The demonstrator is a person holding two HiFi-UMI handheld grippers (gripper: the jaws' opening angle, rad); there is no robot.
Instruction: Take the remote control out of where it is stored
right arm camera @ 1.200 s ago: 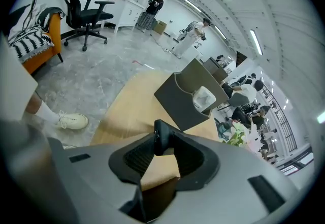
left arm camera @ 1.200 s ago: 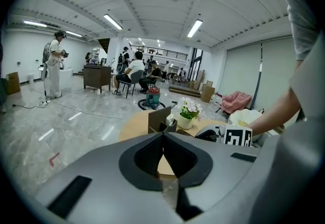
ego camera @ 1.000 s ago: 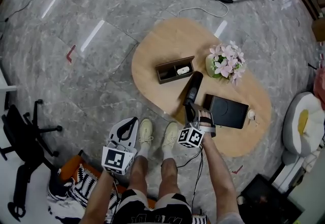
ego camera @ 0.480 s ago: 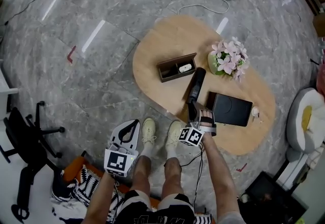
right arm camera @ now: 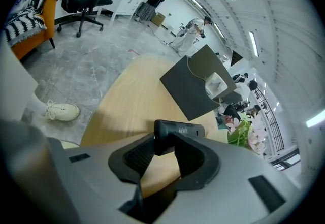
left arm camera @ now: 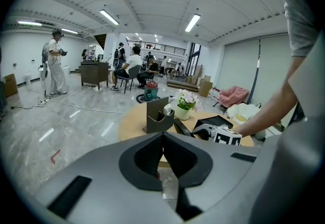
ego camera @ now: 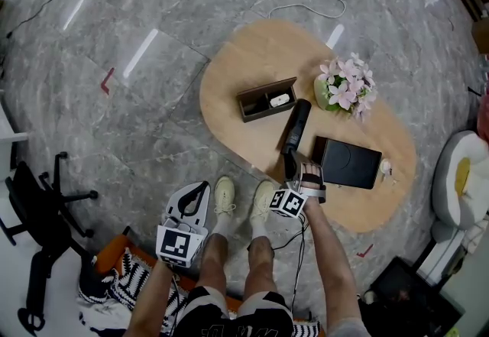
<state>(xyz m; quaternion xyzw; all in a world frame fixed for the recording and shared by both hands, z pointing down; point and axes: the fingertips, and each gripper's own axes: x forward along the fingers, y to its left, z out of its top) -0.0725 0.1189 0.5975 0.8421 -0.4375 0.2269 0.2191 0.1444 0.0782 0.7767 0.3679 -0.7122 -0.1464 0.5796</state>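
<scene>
The black remote control point(ego camera: 295, 125) lies on the oval wooden table point(ego camera: 244, 60), in front of the brown storage box point(ego camera: 256, 102), which holds a small white item point(ego camera: 280, 100). My right gripper point(ego camera: 289, 167) is at the remote's near end. In the right gripper view that end point(right arm camera: 180, 130) sits between the pads, which touch it on both sides. These jaws have just been opening a little. My left gripper point(ego camera: 195, 192) hangs over the floor by the person's shoes, well short of the table. Its jaws point(left arm camera: 162, 139) are shut on nothing.
A pot of pink flowers point(ego camera: 344, 91) stands right of the box. A flat black pad point(ego camera: 348, 163) lies just right of my right gripper. A black office chair point(ego camera: 38, 205) and an orange seat with a striped cloth point(ego camera: 114, 274) are at lower left. Cables cross the marble floor.
</scene>
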